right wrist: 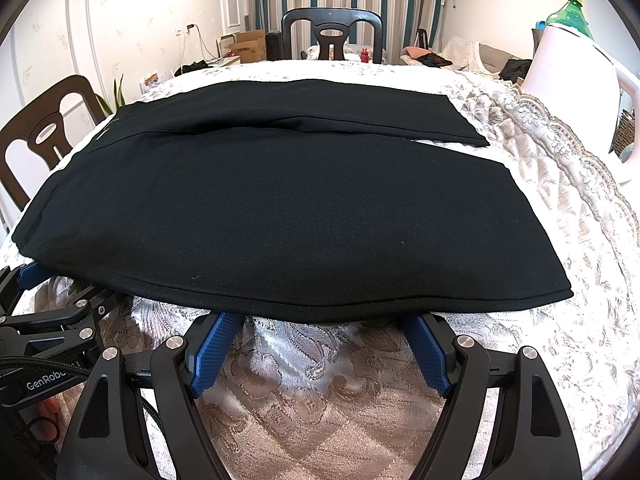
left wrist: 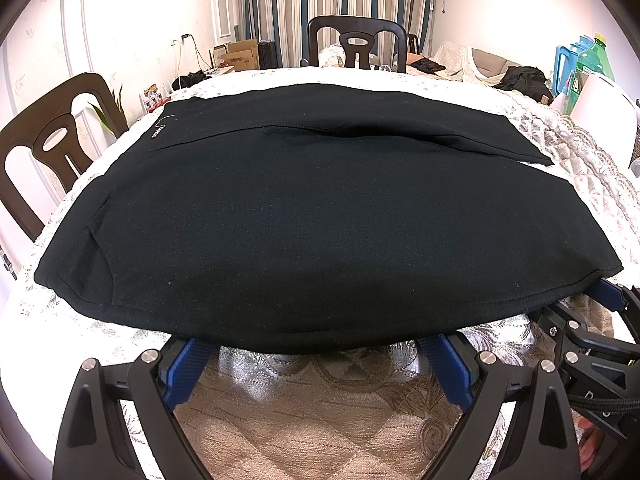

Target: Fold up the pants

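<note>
Black pants (left wrist: 304, 220) lie flat across the table, one leg nearer me and the other behind it; they also show in the right wrist view (right wrist: 280, 208). My left gripper (left wrist: 316, 354) is open, its blue fingers (left wrist: 182, 372) spread wide with their tips hidden under the pants' near edge. My right gripper (right wrist: 324, 336) is open too, its blue fingers (right wrist: 212, 352) spread at the same near edge, tips under the cloth. The right gripper shows at the right of the left wrist view (left wrist: 592, 320), and the left gripper shows at the left of the right wrist view (right wrist: 48, 304).
A patterned tablecloth (left wrist: 320, 412) covers the table. Dark chairs stand at the far side (left wrist: 358, 42) and at the left (left wrist: 52, 136). A white kettle (right wrist: 576, 92) and a green bottle (right wrist: 570, 12) stand at the right edge.
</note>
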Demonstrator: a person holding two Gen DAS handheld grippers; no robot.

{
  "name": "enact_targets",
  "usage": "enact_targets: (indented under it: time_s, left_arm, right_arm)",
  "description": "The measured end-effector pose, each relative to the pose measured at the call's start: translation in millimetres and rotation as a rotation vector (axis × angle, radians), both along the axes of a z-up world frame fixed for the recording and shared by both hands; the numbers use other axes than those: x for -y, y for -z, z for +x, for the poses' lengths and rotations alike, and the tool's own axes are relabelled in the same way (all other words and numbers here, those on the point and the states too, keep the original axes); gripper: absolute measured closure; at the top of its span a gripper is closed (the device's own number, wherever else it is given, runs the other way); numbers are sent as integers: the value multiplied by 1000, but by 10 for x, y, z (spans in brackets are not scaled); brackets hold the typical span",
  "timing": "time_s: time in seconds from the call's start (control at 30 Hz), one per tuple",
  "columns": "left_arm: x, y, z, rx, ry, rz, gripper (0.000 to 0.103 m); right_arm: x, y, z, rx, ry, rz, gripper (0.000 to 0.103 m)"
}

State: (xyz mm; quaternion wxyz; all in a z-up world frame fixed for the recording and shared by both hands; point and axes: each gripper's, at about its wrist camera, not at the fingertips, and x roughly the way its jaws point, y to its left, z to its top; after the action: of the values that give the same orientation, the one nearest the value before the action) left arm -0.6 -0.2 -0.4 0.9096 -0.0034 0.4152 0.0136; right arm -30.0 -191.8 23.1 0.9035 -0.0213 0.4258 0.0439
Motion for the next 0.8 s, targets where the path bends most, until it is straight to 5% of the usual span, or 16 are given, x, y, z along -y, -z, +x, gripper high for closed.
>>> enact_targets:
  time_s: [0.57,0.8]
  left_arm:
    - [0,1,-4,0,1,-1,6]
    - [-34,-36,-45,-12,77,-9,6]
  right_arm:
    - [2,-7,7,0,0,1,25]
    - [8,-30,18,-2,-7,-2,25]
